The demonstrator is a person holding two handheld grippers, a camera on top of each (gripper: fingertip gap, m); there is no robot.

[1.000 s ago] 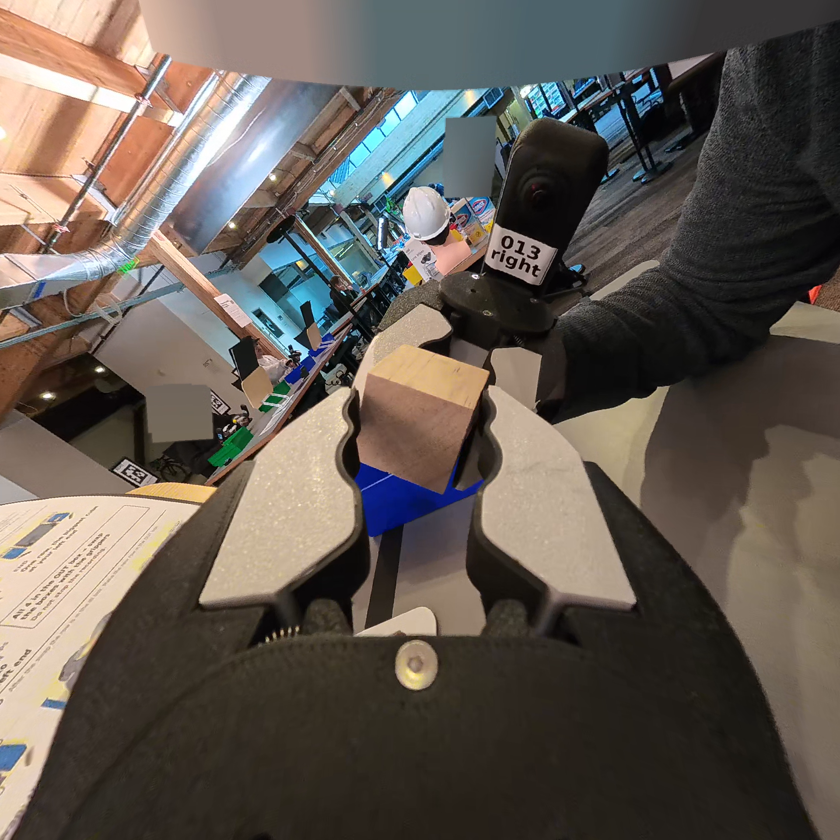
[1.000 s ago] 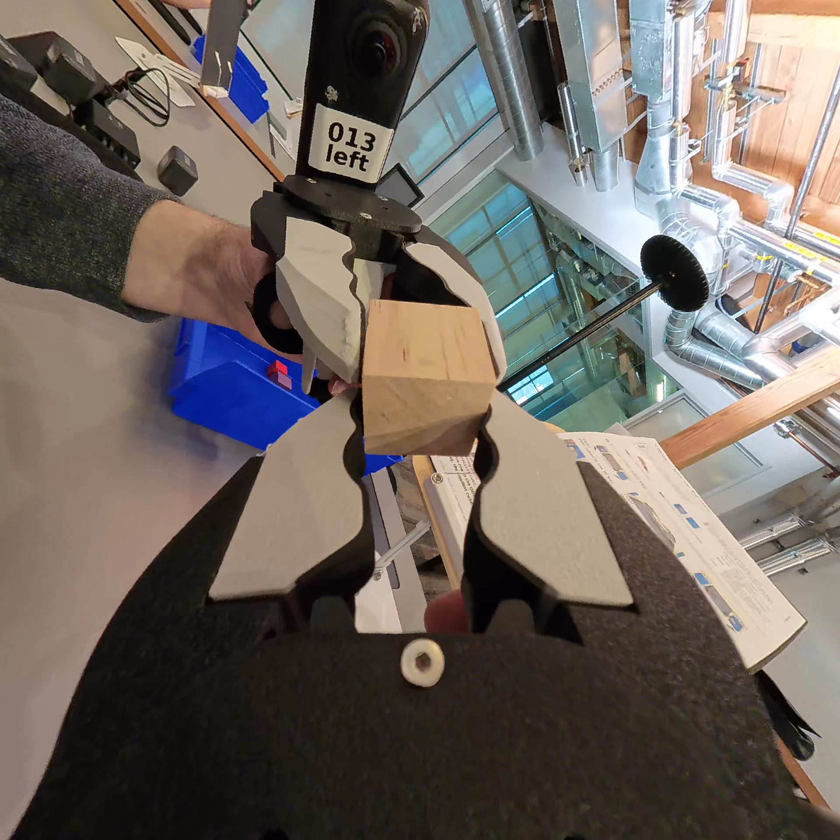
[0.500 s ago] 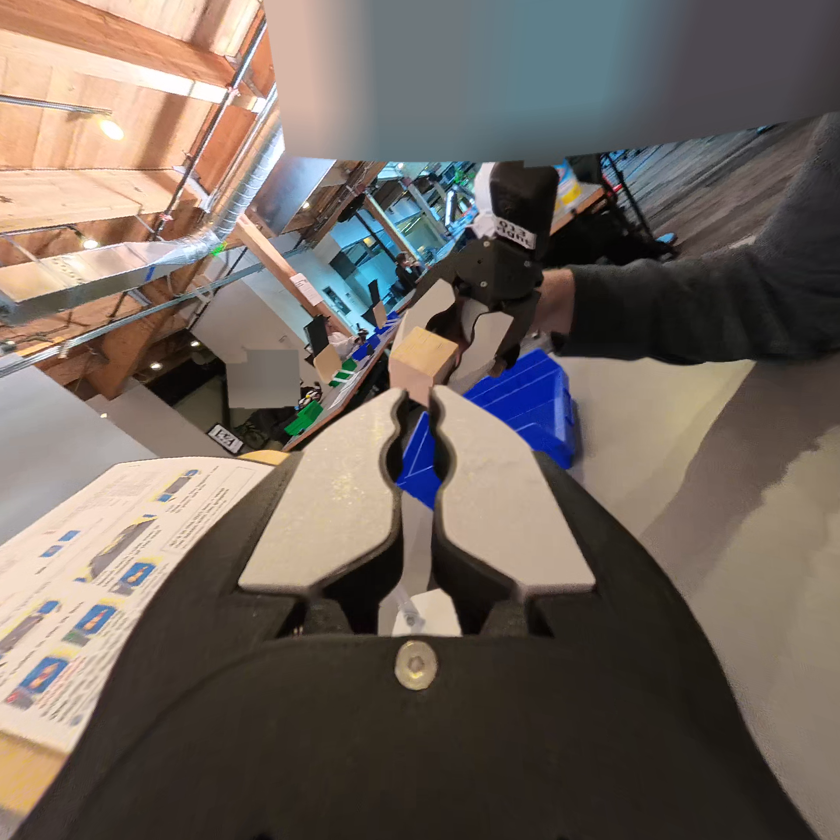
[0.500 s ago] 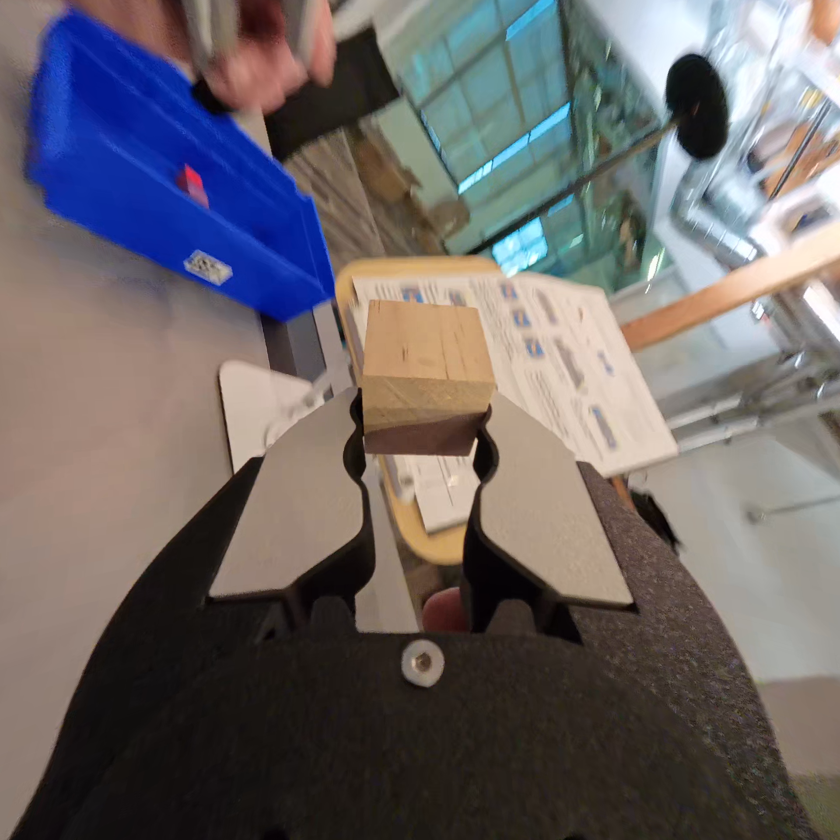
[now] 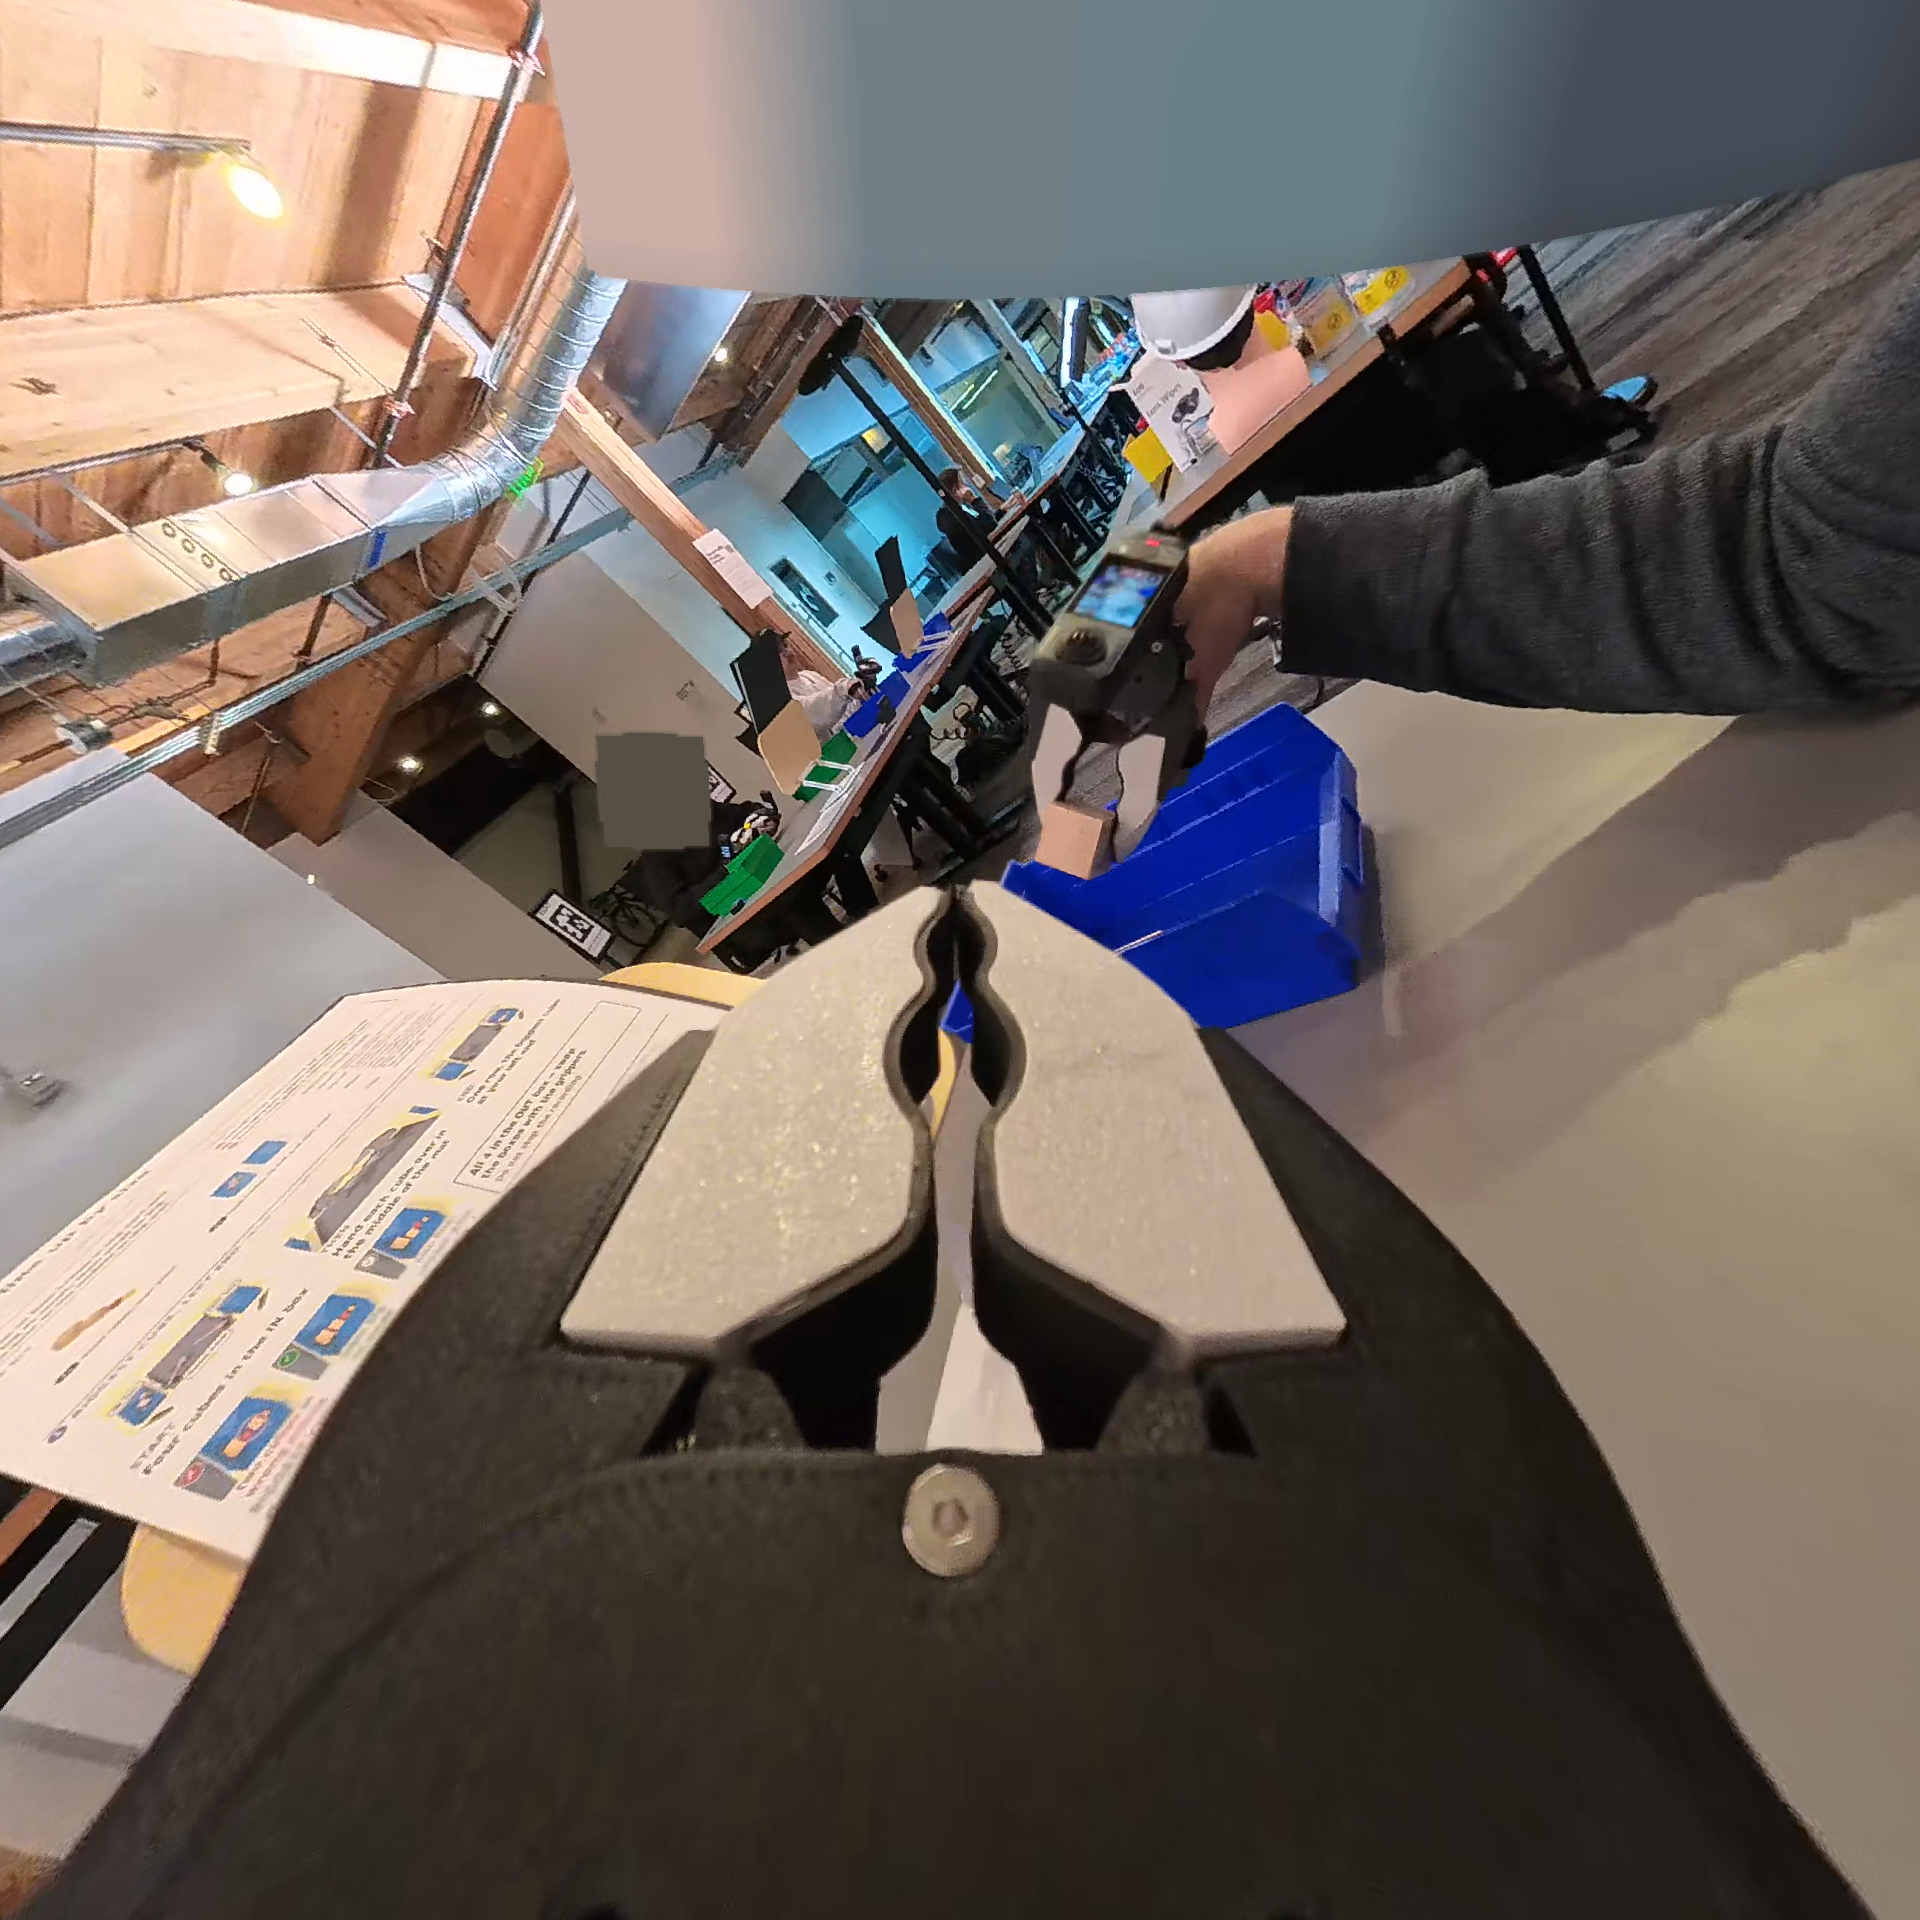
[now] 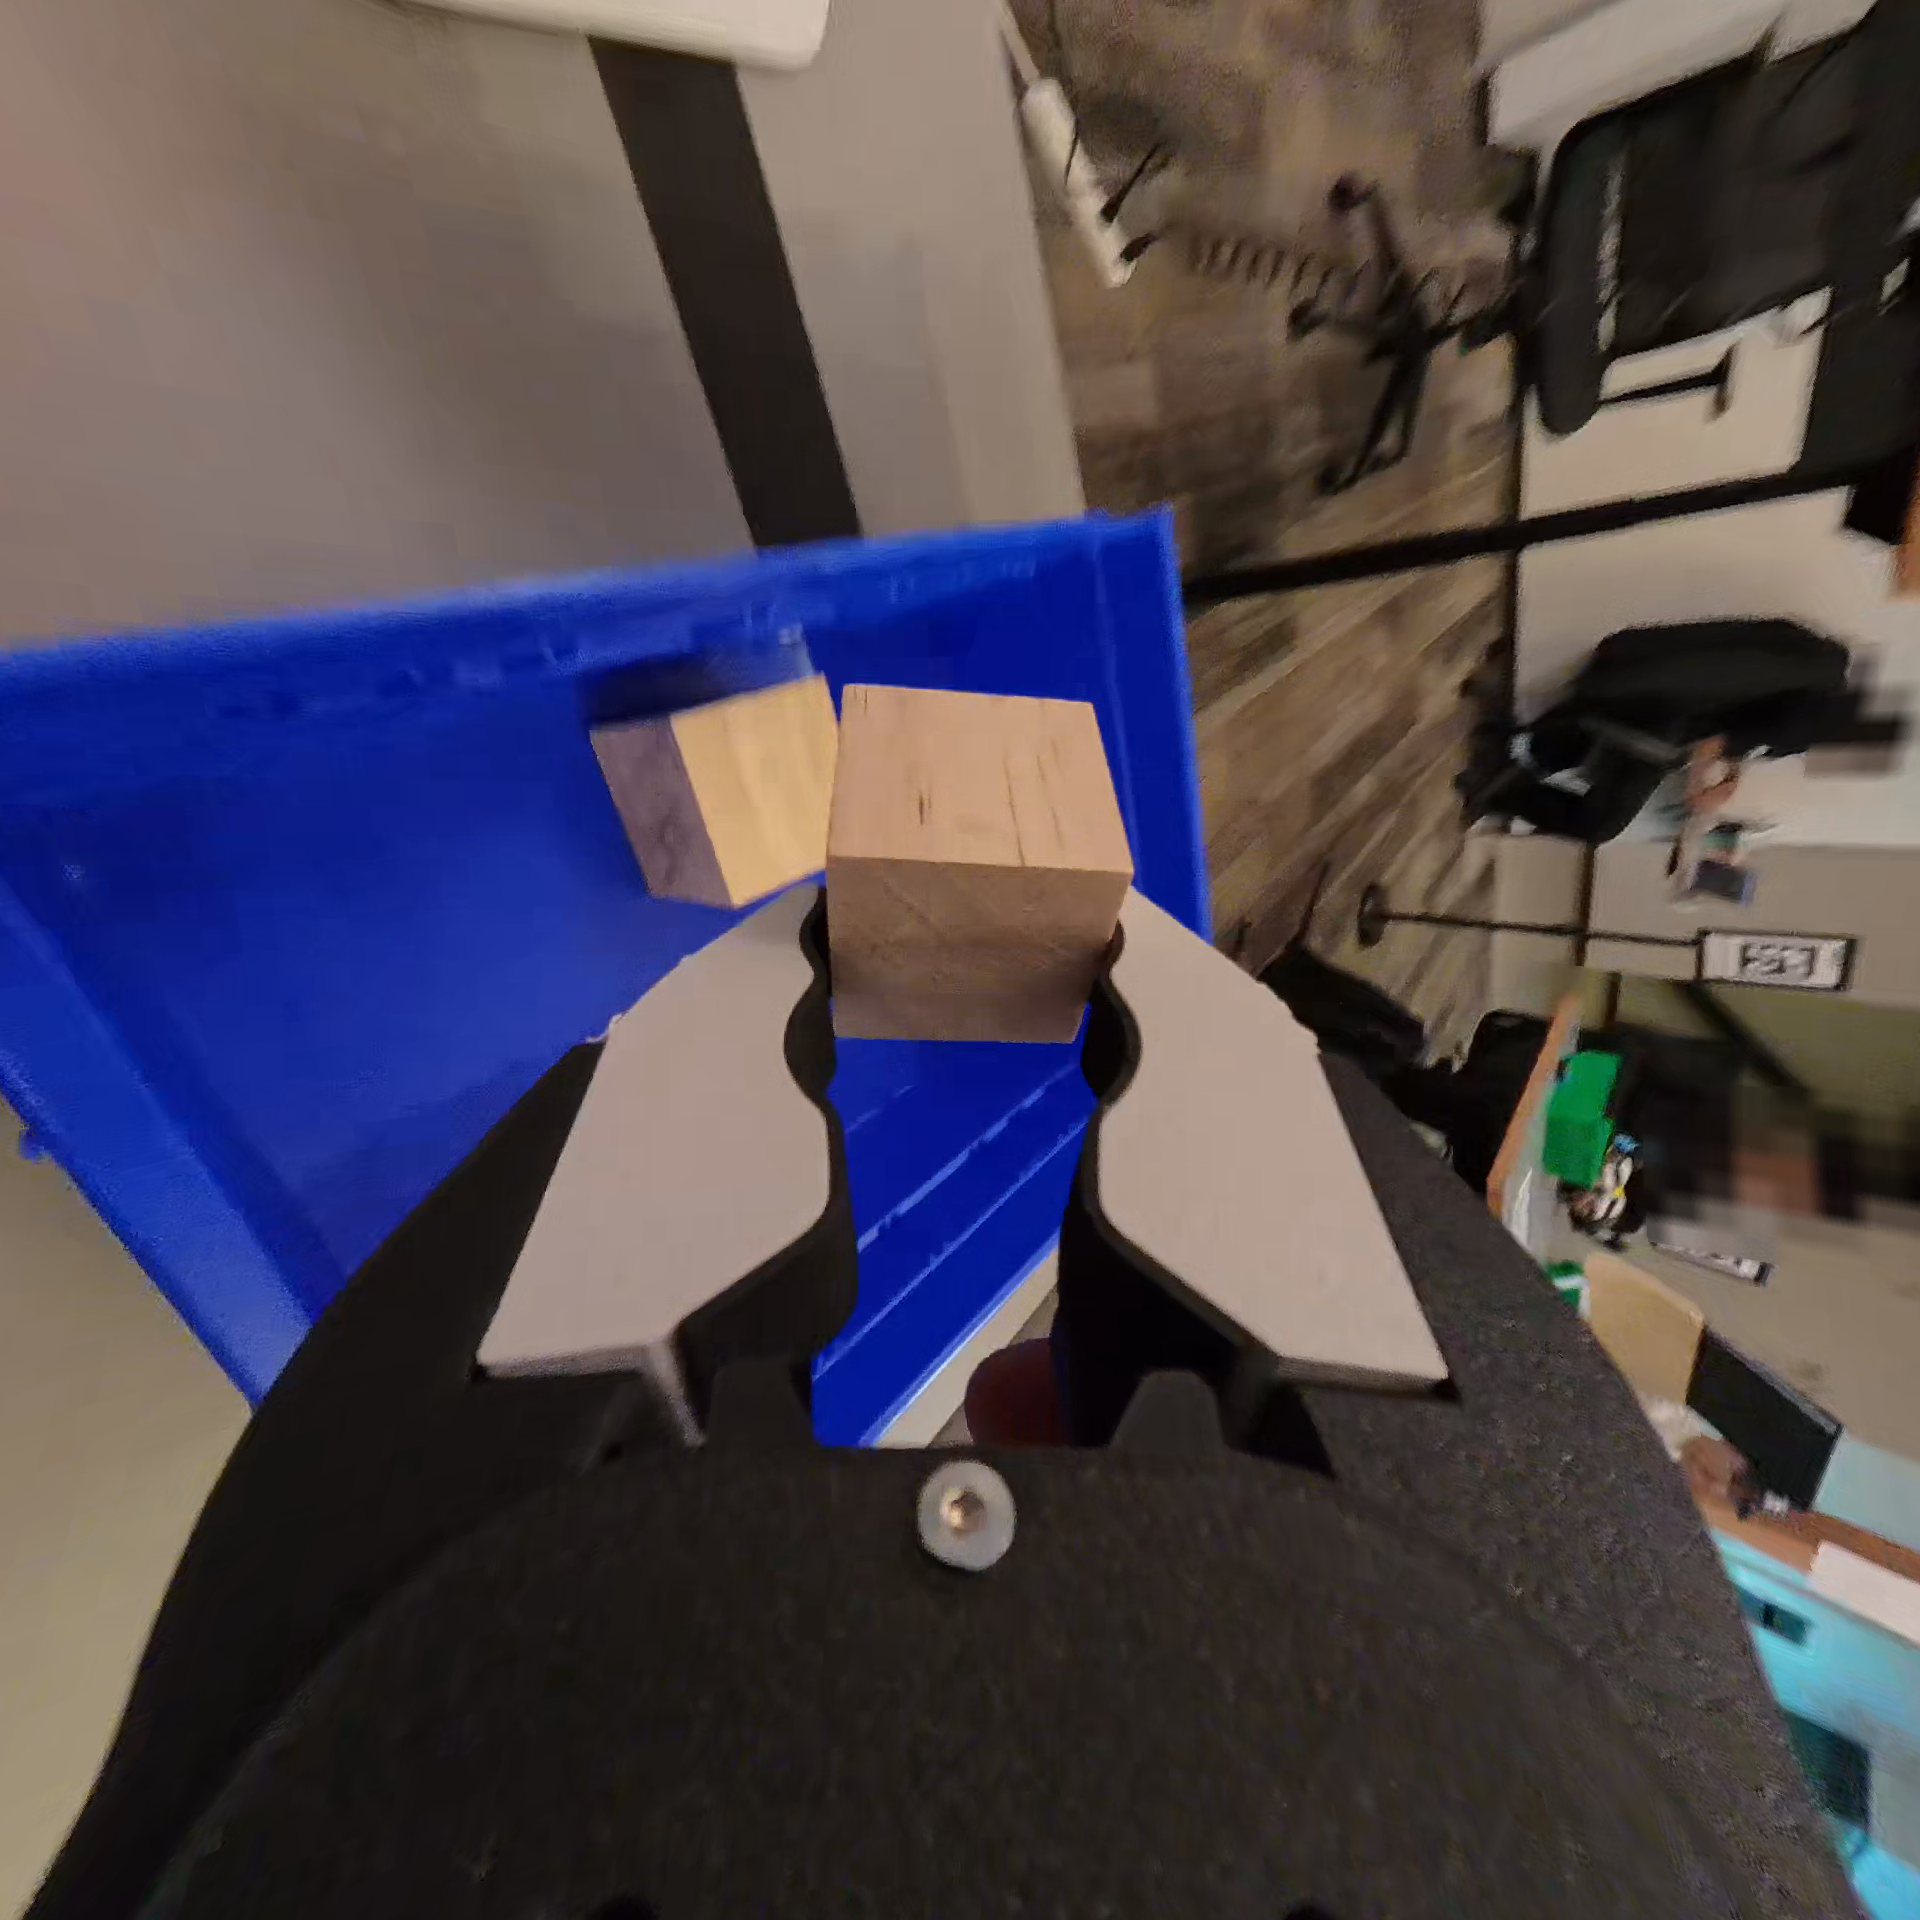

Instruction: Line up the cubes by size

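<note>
My right gripper [image 6: 961, 935] is shut on a light wooden cube [image 6: 971, 862] and holds it over the open blue bin [image 6: 312, 831]. A smaller wooden cube [image 6: 727, 800] with one dark face lies inside that bin, just left of the held cube. My left gripper [image 5: 961, 904] is shut with nothing between its fingers. In the left wrist view the right gripper [image 5: 1107, 821] is farther off with the cube [image 5: 1075, 844] at the rim of the blue bin [image 5: 1247, 894].
A printed instruction sheet [image 5: 260, 1195] lies on a round wooden board [image 5: 177, 1600] at the left. The grey table top [image 5: 1610, 1039] spreads to the right. A person's grey sleeve [image 5: 1610, 592] reaches in from the right. Workbenches and chairs stand beyond the table.
My left gripper let go of the cube, drew back and shut on air. My right gripper kept the cube and carried it away over the blue bin.
</note>
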